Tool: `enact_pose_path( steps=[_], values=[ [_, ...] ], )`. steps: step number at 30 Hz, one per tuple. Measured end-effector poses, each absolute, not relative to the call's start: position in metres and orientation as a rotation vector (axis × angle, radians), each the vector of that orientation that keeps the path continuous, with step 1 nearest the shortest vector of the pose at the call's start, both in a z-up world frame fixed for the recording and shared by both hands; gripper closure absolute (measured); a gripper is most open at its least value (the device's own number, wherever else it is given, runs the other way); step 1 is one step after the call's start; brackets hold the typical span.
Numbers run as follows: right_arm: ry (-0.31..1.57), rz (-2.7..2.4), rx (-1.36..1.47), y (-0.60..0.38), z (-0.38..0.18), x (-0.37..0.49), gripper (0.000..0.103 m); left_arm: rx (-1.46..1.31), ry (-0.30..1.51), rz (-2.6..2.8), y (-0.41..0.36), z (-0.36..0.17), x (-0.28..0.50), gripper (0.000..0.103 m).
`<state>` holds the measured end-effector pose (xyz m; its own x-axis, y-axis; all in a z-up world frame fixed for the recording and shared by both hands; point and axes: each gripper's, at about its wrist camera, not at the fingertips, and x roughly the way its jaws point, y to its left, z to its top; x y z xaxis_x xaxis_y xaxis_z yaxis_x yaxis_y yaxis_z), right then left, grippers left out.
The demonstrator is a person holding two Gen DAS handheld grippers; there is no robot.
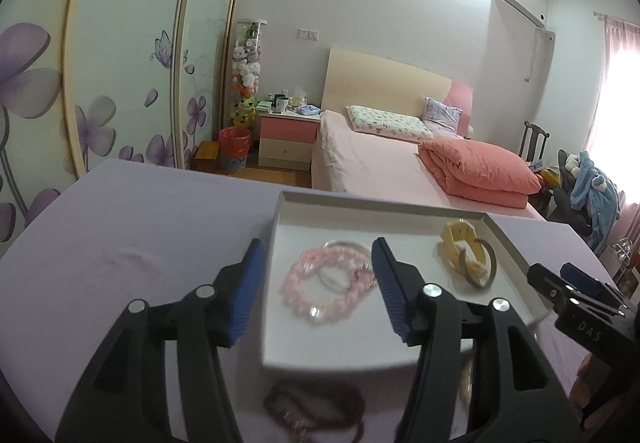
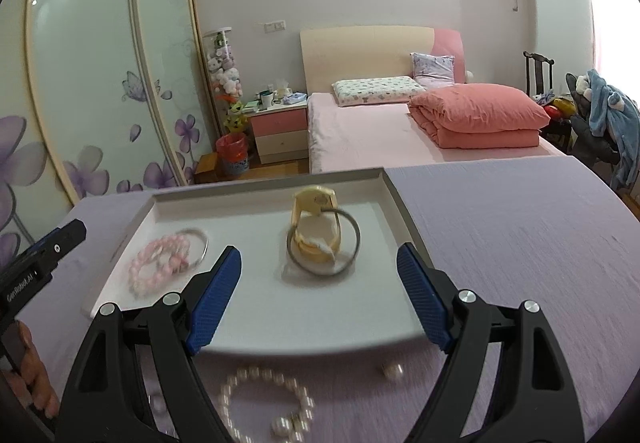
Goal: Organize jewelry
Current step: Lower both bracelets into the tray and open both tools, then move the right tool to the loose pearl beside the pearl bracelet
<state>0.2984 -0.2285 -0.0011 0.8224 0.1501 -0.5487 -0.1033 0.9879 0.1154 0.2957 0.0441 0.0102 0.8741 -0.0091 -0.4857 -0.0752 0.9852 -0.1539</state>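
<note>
Both grippers hang over the near edge of a shallow white tray [image 2: 394, 199] on a lilac cloth [image 2: 520, 243], pointing down and fwd, prob. so each camera sees tray and loose pieces at once. Left gripper [image 1: 318, 283] has its blue pads spread w/ nothing between them; just past its tips, inside the tray, lie a pink bead bracelet [image 1: 316, 287] and a thin silver bangle [image 1: 344, 263], overlapping, looking set down on the tray's left half. Right gripper [image 2: 320, 293] is also spread wide and empty; ahead of its tips, roughly centred, sits a cream watch-like band [image 2: 316, 227] w/ a grey ring [image 2: 324, 243] leaning on it, so the tray's right half takes the bulkier items. Still outside the tray: under the right gripper, close to its base, a white pearl bracelet [image 2: 264, 403] on the cloth, plus 1 loose pearl [image 2: 392, 371] just beside the tray's near wall; under the left gripper a dark, blurred string of beads [image 1: 316, 407], type hard to tell. Judgement: 4 pieces seem sorted, at least 2 remain; open pads suit going down for the pearls or the dark string next. Loose pearl may roll if nudged.
</note>
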Motion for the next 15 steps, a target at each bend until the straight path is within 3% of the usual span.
enact_pose_path(
  steps=[11, 15],
  values=[
    [0.716, 0.181, 0.057, -0.238, -0.029, 0.25, 0.024, -0.166, 0.558, 0.028, 0.061, -0.01, 0.228, 0.041],
    [0.771, 0.199, 0.058, -0.236, -0.039, 0.242, 0.03, -0.173, 0.563, 0.024, 0.067, -0.014, 0.212, 0.038]
  ],
)
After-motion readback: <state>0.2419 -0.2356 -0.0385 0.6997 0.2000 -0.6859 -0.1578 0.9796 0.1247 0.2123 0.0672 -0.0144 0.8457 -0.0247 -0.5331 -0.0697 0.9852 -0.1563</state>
